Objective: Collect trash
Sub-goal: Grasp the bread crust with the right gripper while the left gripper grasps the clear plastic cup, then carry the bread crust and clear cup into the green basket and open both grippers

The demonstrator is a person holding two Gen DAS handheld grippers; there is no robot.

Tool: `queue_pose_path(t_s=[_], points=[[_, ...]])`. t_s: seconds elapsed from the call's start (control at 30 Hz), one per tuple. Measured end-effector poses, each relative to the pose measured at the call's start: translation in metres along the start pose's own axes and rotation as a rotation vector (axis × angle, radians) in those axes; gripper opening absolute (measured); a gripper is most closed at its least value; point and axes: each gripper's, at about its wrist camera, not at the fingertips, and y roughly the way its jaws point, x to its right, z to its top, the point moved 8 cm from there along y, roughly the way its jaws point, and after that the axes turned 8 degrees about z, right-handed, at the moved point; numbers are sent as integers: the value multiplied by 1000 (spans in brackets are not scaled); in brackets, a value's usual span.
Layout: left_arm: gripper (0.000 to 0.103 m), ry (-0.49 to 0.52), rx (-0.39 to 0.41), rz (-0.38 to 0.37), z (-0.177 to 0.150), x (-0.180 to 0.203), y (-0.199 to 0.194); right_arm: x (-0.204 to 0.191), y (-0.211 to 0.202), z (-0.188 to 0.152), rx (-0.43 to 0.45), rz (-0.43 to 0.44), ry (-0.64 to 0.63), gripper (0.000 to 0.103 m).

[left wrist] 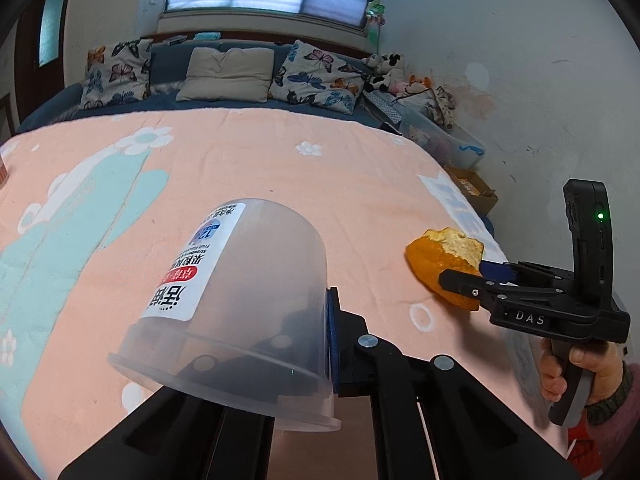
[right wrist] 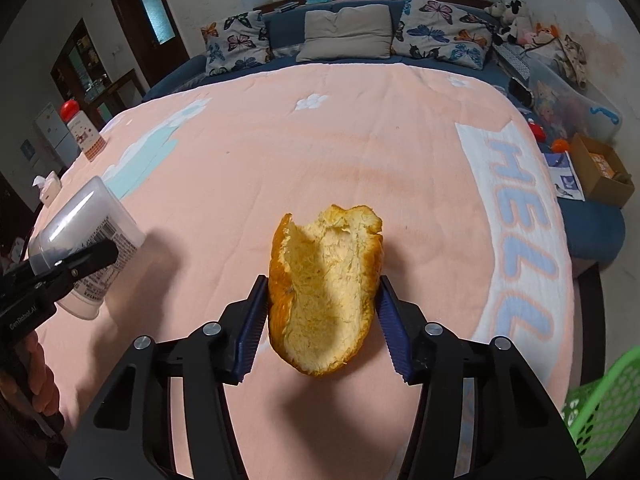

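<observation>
Torn bread (right wrist: 324, 292) hangs over the pink blanket (right wrist: 320, 140), pinched half-wide in the right gripper (right wrist: 322, 320). Left gripper (left wrist: 320, 344) is clamped thin on the plastic cup's (left wrist: 240, 292) wall. Both should travel level to the green basket (right wrist: 600, 412), grip unchanged.

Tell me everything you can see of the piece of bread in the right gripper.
The bread is a torn chunk: orange-brown crust outside, pale yellow crumb hollowed out and facing the right wrist camera. It stands roughly on end, ragged edge up, clamped at its sides between the right gripper's blue ribbed pads, above the pink blanket. Only the pads appear to touch it.
</observation>
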Motion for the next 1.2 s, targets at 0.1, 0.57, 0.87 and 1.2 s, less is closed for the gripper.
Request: queue_pose_path(t_s=[0.1,0.57,0.87,1.2], points=[[4,2,10,-5,-2,5,-10,-5,-9,-9,3,5,-5,52],[4,46,58,-23,-7,29,-43,-12,-36,-30,27,17,-5,50],[4,54,56,-31,-11,36,-44,-6,-30,-46,-9,25,18,56],[4,49,43,-33,-13,37,-41,-6,-14,-50,-28,3,11,72]])
